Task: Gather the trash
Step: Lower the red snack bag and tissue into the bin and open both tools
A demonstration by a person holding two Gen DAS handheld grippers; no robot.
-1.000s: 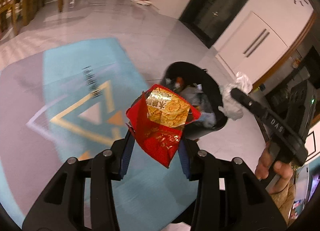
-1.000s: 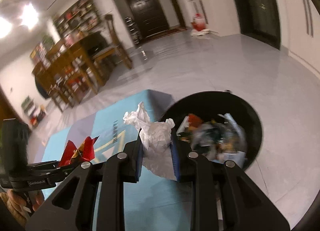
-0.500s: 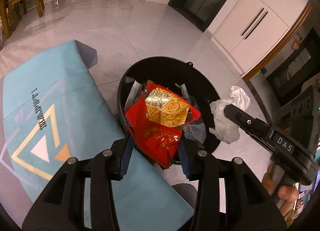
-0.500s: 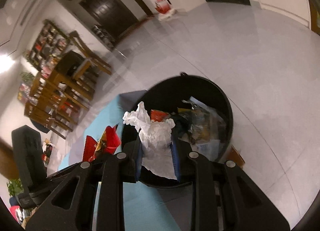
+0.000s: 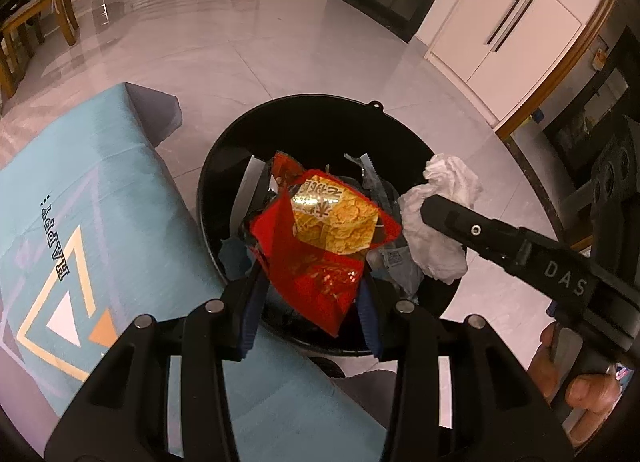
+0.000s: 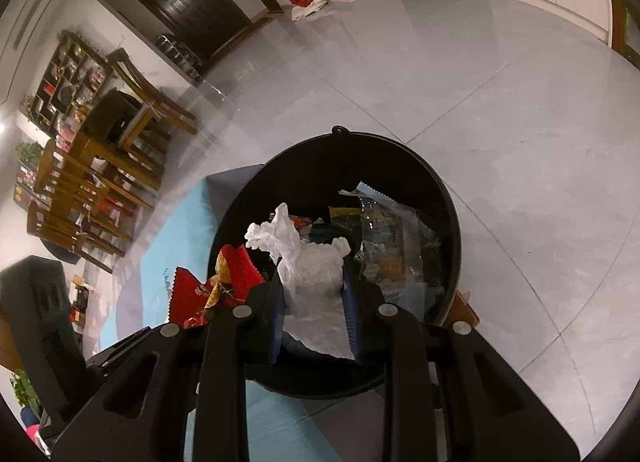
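Hovering over bin [image 5: 320, 114]: red wrapper [image 5: 316, 262], tissue [image 6: 312, 270]; lettering reads "DAS", perhaps "HAPPY"

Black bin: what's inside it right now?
The black bin holds clear and silvery wrappers and a bluish scrap. The held red snack bag and tissue cover the rest.

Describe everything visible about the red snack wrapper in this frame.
The red snack wrapper is a crinkled glossy foil packet, red with a golden panel bearing printed characters and zigzag-cut edges. It is empty-looking and creased, pinched at its lower part in the left gripper, and held above the open black trash bin.
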